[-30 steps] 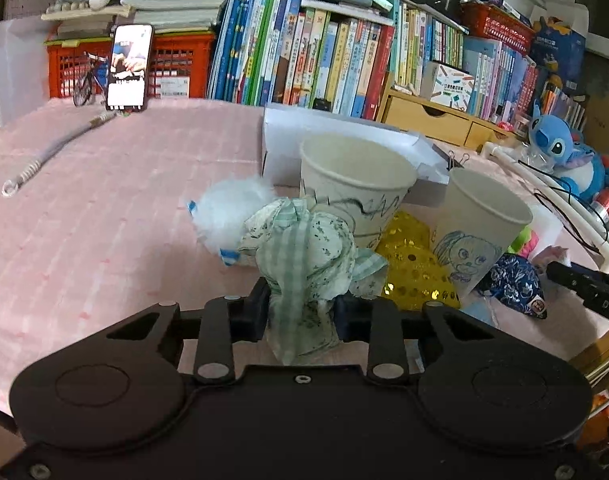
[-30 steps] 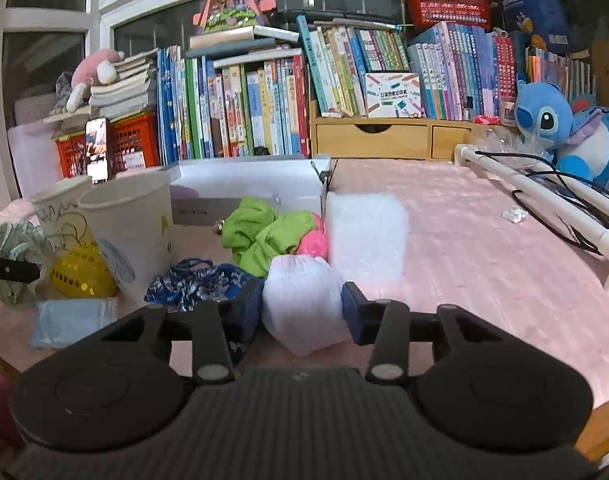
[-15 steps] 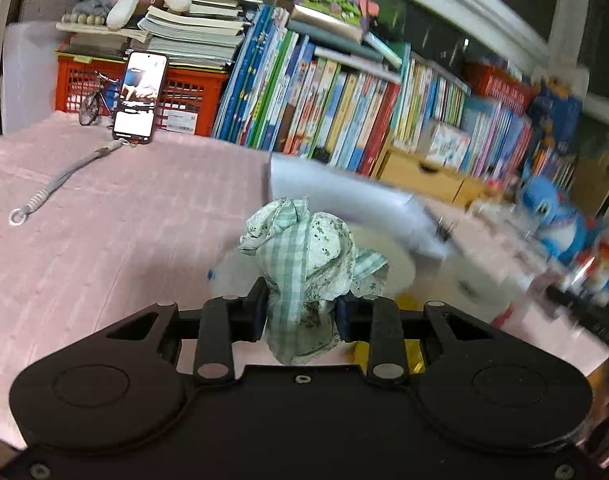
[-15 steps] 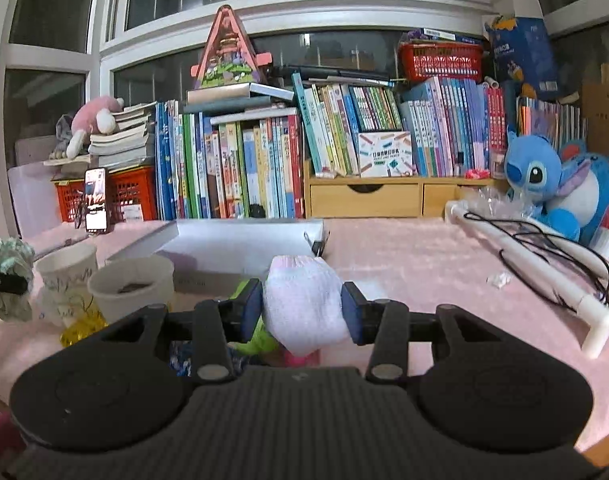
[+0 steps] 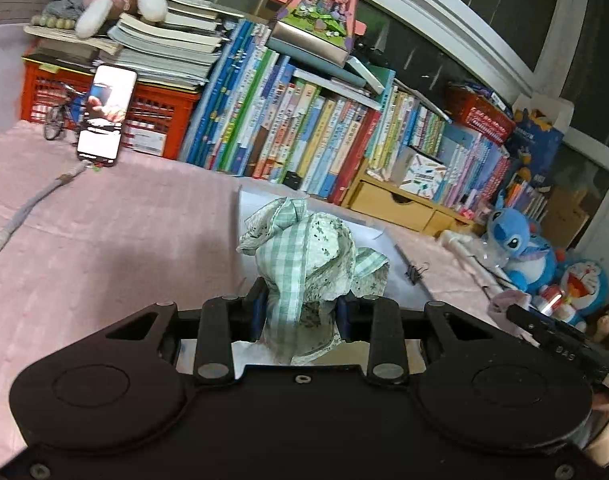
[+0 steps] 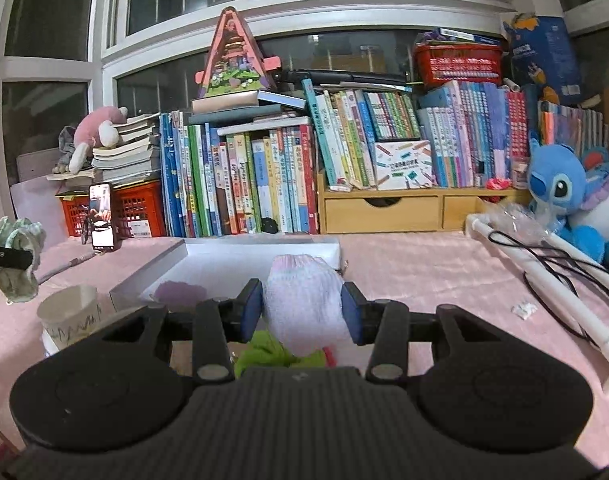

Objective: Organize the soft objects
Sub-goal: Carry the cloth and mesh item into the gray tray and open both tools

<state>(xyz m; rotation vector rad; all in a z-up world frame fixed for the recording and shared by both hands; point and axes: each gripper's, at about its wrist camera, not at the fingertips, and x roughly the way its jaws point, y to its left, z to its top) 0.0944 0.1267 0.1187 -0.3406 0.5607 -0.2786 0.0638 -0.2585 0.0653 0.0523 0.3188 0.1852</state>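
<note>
The left gripper (image 5: 300, 312) is pinching a green cloth (image 5: 308, 256) between its 2 pads, jaws closed down to the width of the bundle. The cloth is bunching upward and forward out of the grip, its long axis running roughly along the fingers, with loose checked and speckled folds flopping to the right. The right gripper (image 6: 301, 312) is likewise clamping a pale sock (image 6: 304, 300), squeezed to a rounded lump that is bulging forward past the pads.

Both loads are being carried above the pink table (image 6: 424, 264). What the next move seems to turn on is the white tray (image 6: 240, 260): in the right view it is lying straight ahead of the sock and below it, its open face pointing up, a purple patch (image 6: 178, 292) already sitting near its front corner. The right gripper looks the nearer of the 2, almost over the tray's front edge; the left one is approaching from the tray's left side, and in its own view only a strip of the tray (image 5: 248, 216) is showing behind the cloth.

The right view is also showing things the left cannot: a paper cup (image 6: 70, 314) just left of the tray, a green item (image 6: 264, 354) directly under the sock, and the left gripper's cloth (image 6: 14, 264) hanging off to the far left. The left view alone is showing a binder clip (image 5: 416, 270) lying beside the tray's right edge.
</note>
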